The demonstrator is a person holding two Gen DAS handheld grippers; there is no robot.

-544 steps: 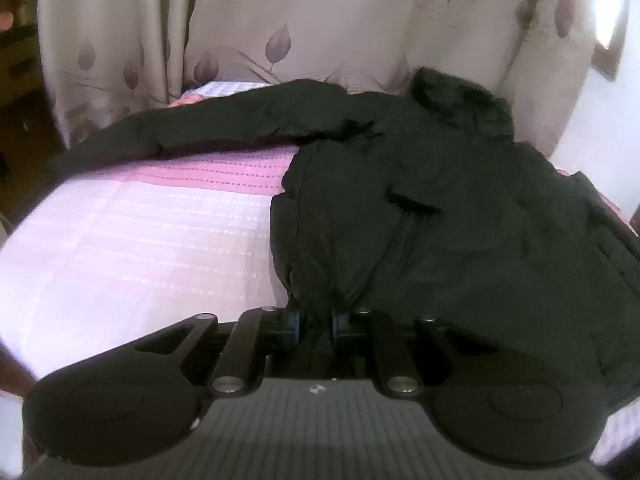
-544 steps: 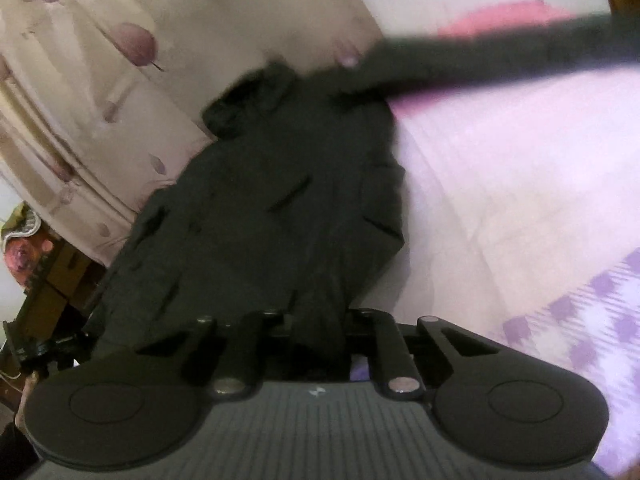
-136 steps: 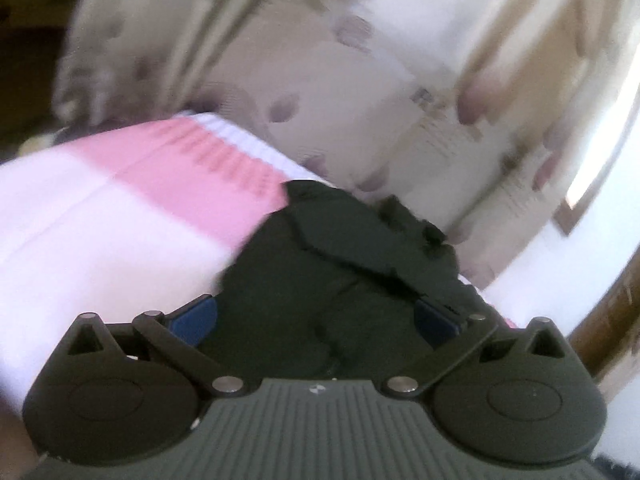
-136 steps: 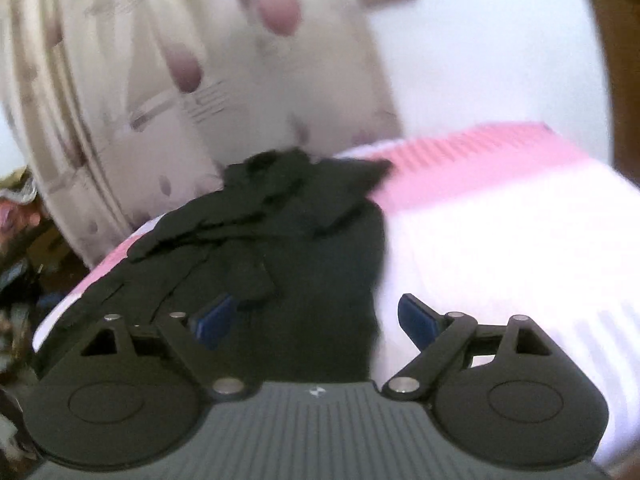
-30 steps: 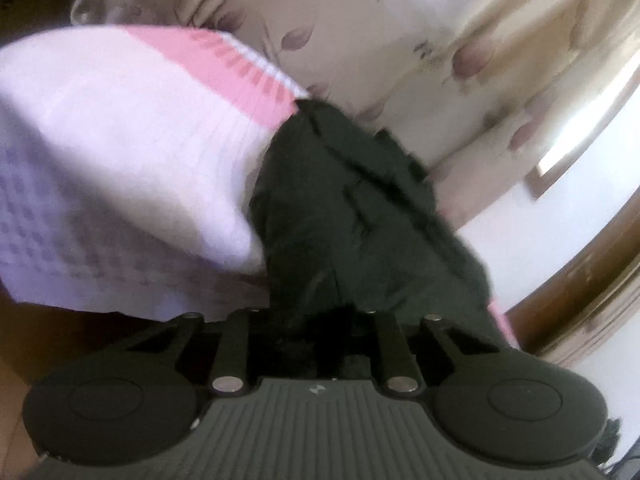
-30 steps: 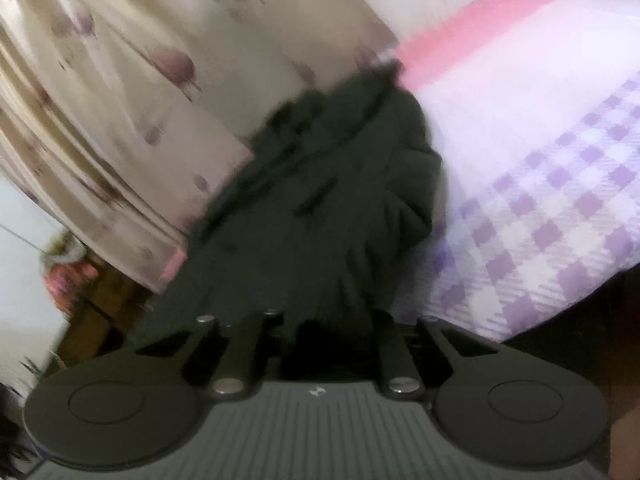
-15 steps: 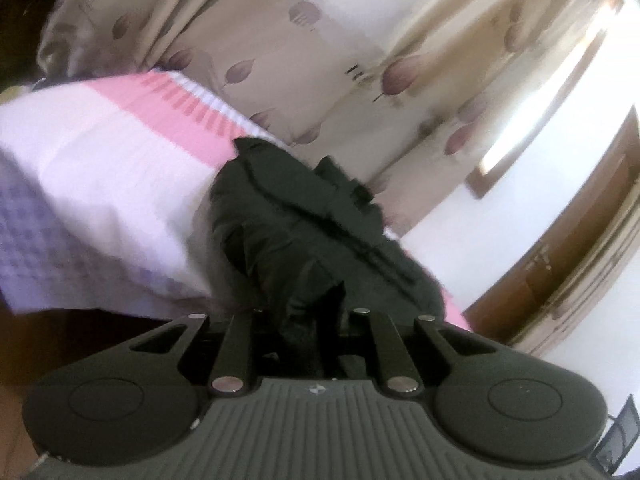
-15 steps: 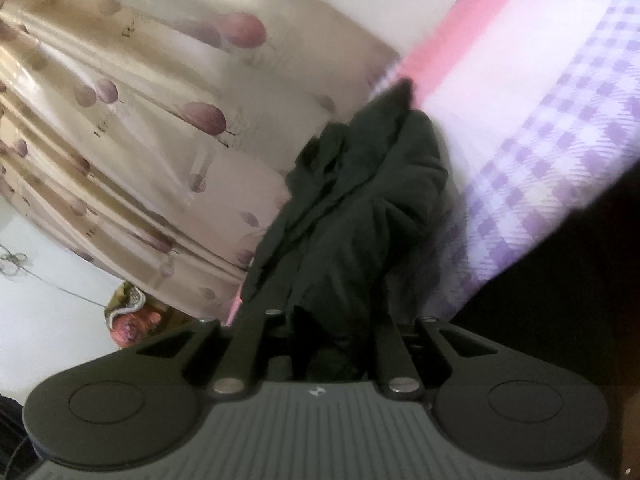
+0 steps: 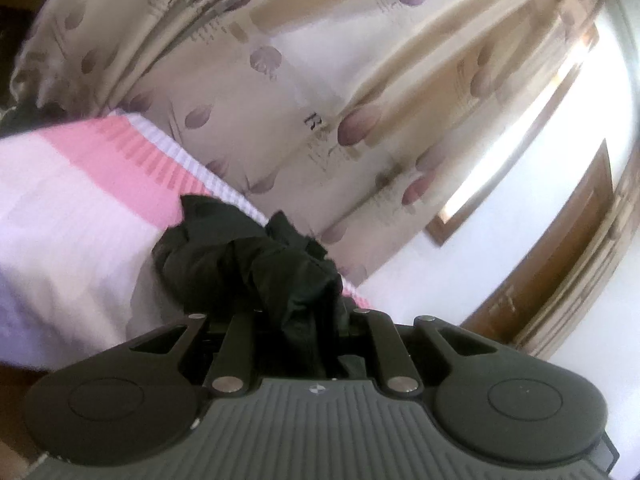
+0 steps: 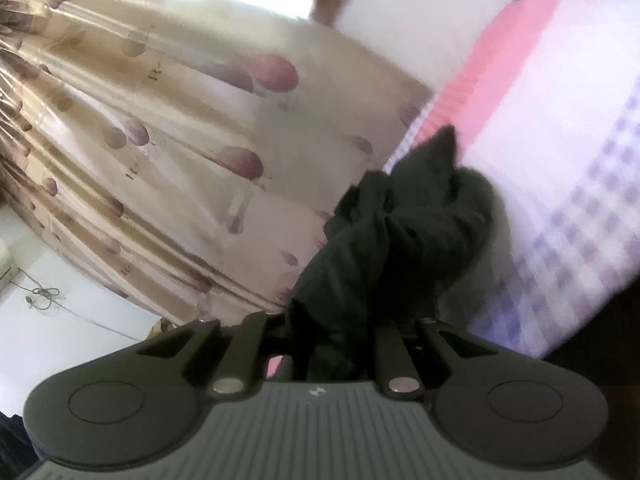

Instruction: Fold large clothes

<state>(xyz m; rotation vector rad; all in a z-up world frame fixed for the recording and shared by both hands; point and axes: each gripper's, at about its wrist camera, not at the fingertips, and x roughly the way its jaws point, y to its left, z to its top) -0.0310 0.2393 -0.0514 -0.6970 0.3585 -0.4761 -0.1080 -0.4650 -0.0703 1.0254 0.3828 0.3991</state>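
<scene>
Black jacket (image 9: 256, 264) clamped by both (left (image 9: 304, 320), right (image 10: 332, 332)) hand-held grippers, above bed (image 9: 60, 200)

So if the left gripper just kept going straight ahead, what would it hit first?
The black jacket it already pinches, bunched right ahead of the left gripper. Beyond that probably the leaf-print curtain, though depth is unclear.

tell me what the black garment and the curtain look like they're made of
Black garment: seemingly thick, soft matte fabric; it bunches in bulky folds with no shine. Curtain: probably thin woven cloth with a slight sheen, printed with purple leaves, hanging in long pleats.
</scene>
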